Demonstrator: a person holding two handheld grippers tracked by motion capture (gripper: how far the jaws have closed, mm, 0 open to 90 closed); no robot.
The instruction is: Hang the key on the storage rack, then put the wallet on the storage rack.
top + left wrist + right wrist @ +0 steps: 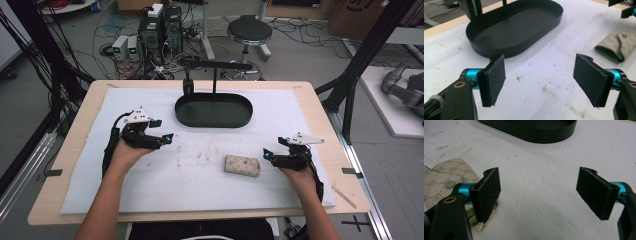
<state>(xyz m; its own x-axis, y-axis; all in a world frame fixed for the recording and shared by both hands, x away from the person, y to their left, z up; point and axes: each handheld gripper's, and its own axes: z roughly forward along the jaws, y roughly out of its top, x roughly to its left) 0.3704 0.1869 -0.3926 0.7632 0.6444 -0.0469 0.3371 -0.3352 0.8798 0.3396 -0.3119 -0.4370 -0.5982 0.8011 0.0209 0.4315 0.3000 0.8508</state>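
A beige patterned pouch (242, 165) with a snap flap lies flat on the white mat, right of centre. My right gripper (274, 147) hovers just to its right, open, nothing between its pads. In the right gripper view the pouch (441, 180) sits behind the left pad, with a small gold ring at its near edge, while the right gripper (537, 177) looks over bare mat. My left gripper (164, 129) is open at the mat's left, pointing toward the black oval tray (214, 110). In the left gripper view the left gripper (540, 65) is empty, the tray (519, 50) ahead and the pouch (616, 46) at the right.
A black stand (215, 65) with a horizontal bar rises from the tray's back, and a small black piece (188, 85) hangs from it. The white foam mat (150, 185) covers most of the wooden table (75, 130). A stool and computers stand on the floor beyond.
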